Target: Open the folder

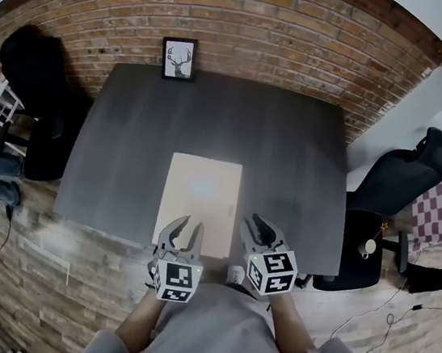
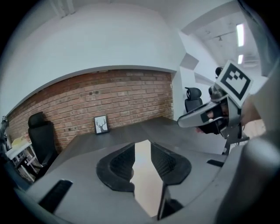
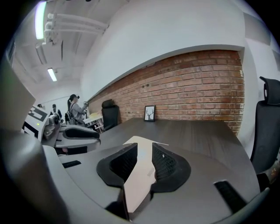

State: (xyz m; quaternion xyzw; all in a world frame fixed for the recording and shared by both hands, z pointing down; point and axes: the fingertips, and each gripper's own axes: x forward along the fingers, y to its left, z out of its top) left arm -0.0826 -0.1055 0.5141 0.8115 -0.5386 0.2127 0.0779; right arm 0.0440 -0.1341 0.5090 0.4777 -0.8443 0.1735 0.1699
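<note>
left claw open, jaws well apart, nothing gripped. in the head view its tips sit over the near left corner of the folder; contact can't be confirmed. right claw also open and empty, just beside the folder's near right corner. folder is beige, closed, lying flat on the dark table, centred near the front edge. each gripper view shows the folder past its own gap. framed deer picture stands at the far edge against the brick wall.
</note>
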